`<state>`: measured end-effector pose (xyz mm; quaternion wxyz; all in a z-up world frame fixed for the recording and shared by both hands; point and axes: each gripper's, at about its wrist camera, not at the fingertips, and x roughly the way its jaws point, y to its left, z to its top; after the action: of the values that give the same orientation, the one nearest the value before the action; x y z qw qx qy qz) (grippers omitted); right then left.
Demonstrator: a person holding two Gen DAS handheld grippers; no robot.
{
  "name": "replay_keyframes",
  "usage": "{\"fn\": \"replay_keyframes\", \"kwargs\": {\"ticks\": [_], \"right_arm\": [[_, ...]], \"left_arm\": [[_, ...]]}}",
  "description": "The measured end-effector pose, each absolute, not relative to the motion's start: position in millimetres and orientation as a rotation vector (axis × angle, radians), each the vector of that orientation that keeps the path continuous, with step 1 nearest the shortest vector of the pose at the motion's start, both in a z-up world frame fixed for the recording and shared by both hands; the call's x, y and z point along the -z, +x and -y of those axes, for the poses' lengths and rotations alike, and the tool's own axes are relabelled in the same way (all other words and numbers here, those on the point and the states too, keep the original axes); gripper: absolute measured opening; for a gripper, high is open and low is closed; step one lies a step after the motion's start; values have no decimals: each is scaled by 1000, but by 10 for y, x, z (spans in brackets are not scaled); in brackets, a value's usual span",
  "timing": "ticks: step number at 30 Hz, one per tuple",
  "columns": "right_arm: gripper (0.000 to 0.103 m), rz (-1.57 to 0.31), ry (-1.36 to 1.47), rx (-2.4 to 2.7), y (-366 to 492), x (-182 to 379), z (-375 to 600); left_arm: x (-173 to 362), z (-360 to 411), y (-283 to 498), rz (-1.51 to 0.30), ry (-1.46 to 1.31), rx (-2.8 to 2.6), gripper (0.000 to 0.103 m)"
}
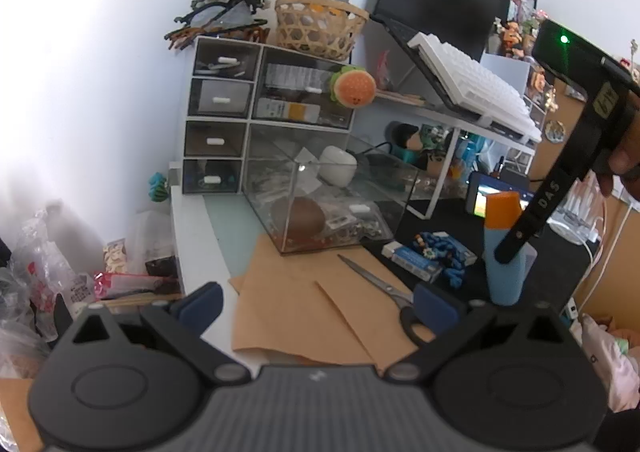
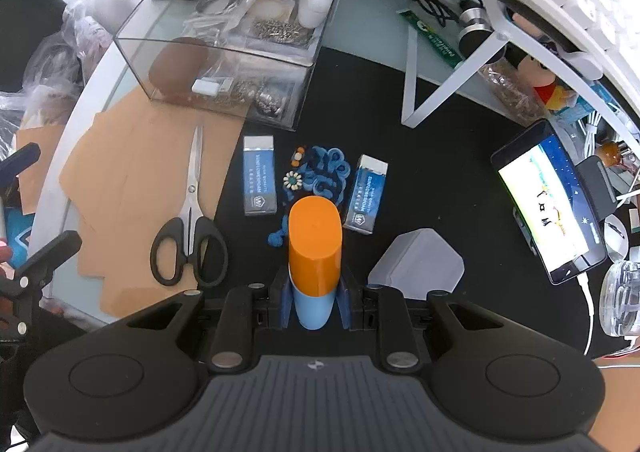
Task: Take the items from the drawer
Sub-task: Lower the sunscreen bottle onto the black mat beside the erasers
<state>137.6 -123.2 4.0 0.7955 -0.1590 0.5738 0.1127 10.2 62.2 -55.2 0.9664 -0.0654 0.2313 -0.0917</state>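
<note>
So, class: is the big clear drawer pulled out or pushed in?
Pulled out: the clear drawer juts forward from the organizer, contents visible from above.

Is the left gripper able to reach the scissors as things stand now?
Probably yes. The left gripper is open and empty, and the scissors lie uncovered on the brown paper just ahead of its fingers.

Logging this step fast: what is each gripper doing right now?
Left gripper: open, holding nothing.
Right gripper: shut on the orange-and-blue container, fingers on its light blue lower part.
</note>
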Motion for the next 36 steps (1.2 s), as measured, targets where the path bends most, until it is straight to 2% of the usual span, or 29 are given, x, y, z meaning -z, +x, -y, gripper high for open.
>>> {"fn": "replay_keyframes", "kwargs": {"ticks": [36], "right_arm": [[27, -1194, -62, -195, 1543, 220, 1704]], "left_arm": [[653, -559, 172, -504, -110, 185, 103]]}}
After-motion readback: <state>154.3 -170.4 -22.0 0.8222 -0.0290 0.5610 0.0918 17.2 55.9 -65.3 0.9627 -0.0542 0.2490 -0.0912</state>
